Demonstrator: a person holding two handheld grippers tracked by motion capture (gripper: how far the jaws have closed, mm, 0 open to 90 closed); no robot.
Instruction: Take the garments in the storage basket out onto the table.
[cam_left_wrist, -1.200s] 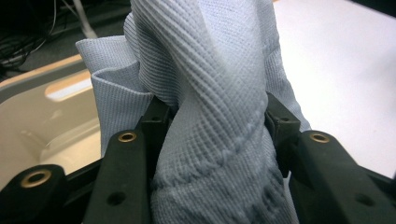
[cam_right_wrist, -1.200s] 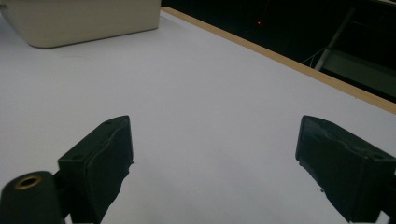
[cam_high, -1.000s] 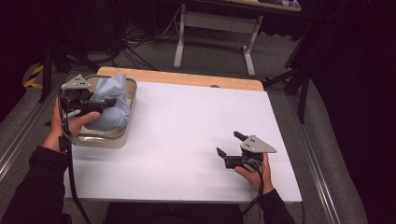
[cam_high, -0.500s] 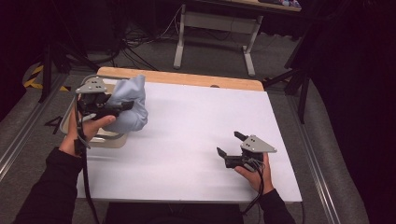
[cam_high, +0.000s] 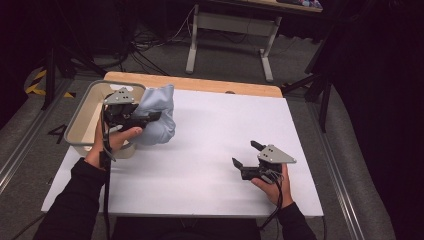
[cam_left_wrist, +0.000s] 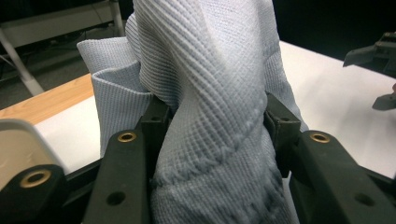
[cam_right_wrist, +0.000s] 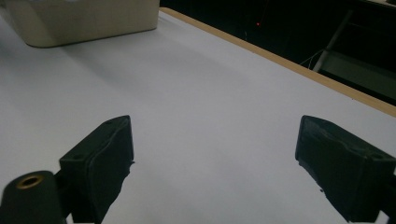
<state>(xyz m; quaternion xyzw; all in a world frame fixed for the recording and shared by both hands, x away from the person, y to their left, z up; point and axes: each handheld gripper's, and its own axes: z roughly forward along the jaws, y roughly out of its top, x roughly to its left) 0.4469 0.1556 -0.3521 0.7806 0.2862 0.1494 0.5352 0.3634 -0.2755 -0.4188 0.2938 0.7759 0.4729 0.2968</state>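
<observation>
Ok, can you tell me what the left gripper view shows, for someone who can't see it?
A pale blue knitted cloth is pinched between the two black jaws of the left tool and bunches up above them. Behind it are the white table, its wooden edge and the rim of a beige tub.

White table (cam_high: 210, 150); metal desk frame (cam_high: 227, 30), cables (cam_high: 150, 55) behind.

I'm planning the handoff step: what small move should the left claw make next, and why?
Probably carry the cloth rightward and lower it onto the bare white table: the left claw is shut on it, it hangs just outside the bin, and the right claw waits open.
</observation>
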